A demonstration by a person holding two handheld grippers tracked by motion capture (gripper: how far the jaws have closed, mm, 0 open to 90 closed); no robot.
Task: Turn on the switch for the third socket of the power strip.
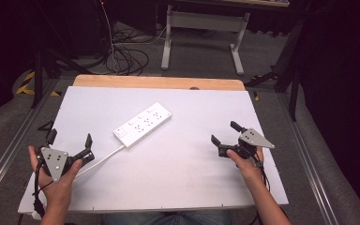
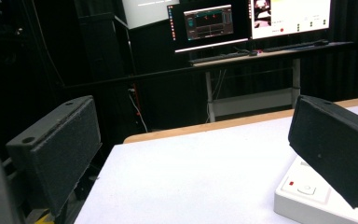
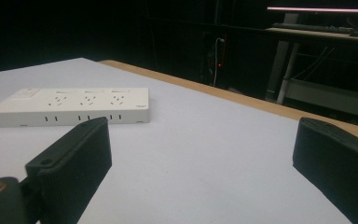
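While the white power strip (image 1: 143,124) lies slantwise mid-table (image 1: 183,183), the left gripper (image 1: 70,139) and right gripper (image 1: 225,131) hover at either side, well apart from it, fingers spread wide and empty.

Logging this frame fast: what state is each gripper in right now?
Left gripper: open, holding nothing.
Right gripper: open, holding nothing.

No text, brand or number can be read anywhere. The white power strip (image 1: 143,124) carries no legible marking, and its red spot beside the switch (image 2: 292,183) is a plain mark. The monitors (image 2: 209,22) in the left gripper view show content too small to read.
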